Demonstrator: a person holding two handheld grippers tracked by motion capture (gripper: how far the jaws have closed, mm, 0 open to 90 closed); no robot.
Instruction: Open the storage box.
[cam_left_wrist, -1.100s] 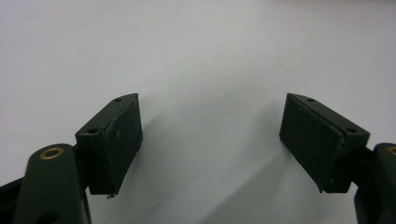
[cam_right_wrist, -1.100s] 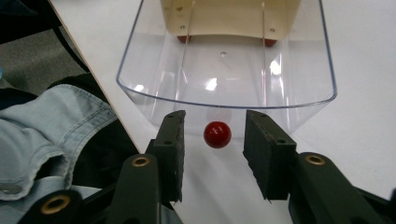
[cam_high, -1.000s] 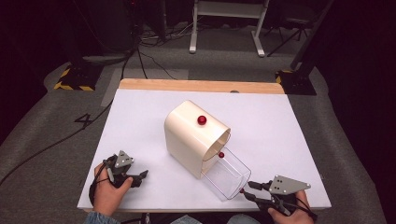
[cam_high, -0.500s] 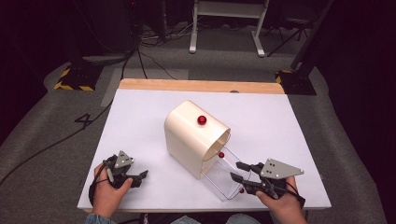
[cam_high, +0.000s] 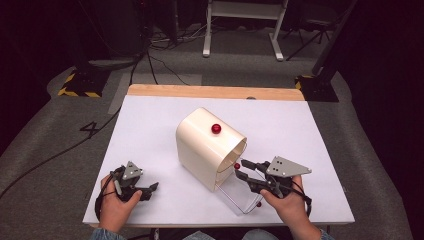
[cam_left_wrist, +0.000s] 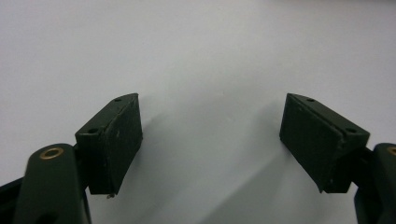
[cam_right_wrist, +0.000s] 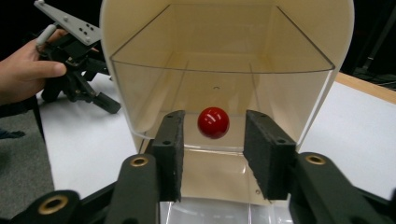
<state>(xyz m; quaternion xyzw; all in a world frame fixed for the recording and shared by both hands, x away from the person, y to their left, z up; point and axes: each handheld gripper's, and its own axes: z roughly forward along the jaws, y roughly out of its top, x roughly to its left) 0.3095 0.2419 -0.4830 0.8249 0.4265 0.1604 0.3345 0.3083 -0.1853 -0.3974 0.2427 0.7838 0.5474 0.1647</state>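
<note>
A cream, round-topped box (cam_high: 202, 147) stands in the middle of the white table (cam_high: 150, 125), with a red knob (cam_high: 216, 128) on its top. A clear drawer (cam_high: 239, 197) juts from its open end toward the front edge. A second red knob (cam_right_wrist: 213, 122) sits on the clear front wall. My right gripper (cam_high: 242, 169) is open at that end, and in the right gripper view its jaws flank the knob without touching it. My left gripper (cam_high: 150, 189) rests open on the bare table at the front left, nothing between its pads (cam_left_wrist: 119, 140).
A wooden strip (cam_high: 215, 92) runs along the table's far edge. Grey floor with cables and a yellow-black striped base (cam_high: 75, 89) lies beyond it. The person's hand and the left gripper (cam_right_wrist: 74, 46) appear left of the box in the right gripper view.
My right gripper has moved forward and left from the table's front right corner to the clear drawer's red knob. The left gripper has stayed put.
</note>
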